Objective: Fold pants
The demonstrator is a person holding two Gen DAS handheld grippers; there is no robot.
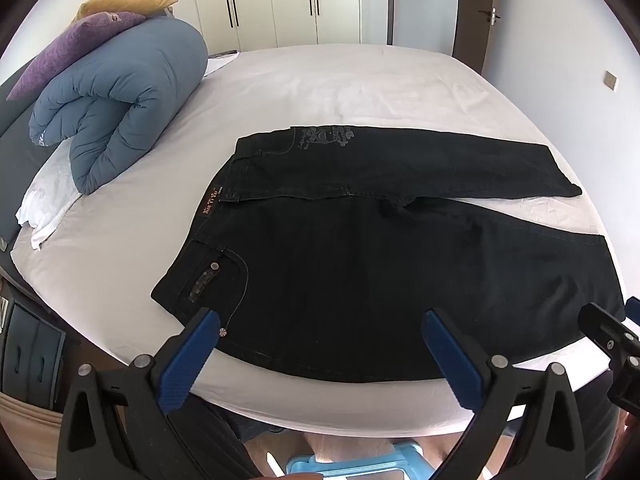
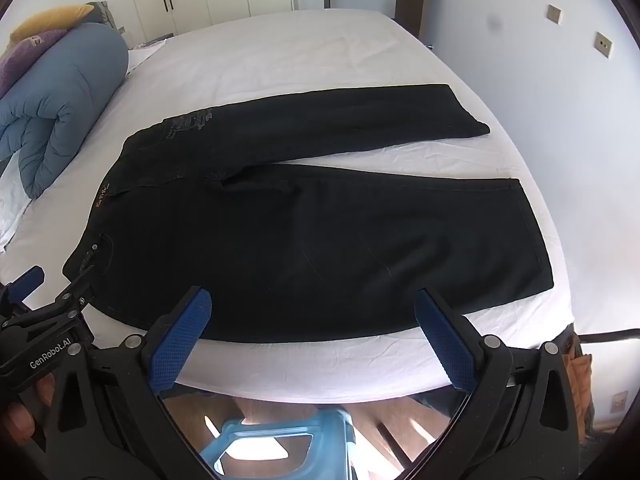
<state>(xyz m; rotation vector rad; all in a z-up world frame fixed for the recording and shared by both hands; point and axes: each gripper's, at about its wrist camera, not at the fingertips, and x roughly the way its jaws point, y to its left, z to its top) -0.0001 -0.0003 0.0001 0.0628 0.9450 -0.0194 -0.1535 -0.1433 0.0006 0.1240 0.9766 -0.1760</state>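
Black jeans lie flat on the white bed, waistband to the left, the two legs spread apart to the right. They also show in the right wrist view. My left gripper is open and empty, hovering over the near edge of the jeans by the front pocket. My right gripper is open and empty over the near leg's lower edge. The right gripper's side shows at the right of the left wrist view; the left gripper shows at the left of the right wrist view.
A rolled blue duvet with purple and yellow pillows lies at the bed's left. White wardrobes and a door stand behind. A blue plastic stool stands on the floor below the bed's near edge.
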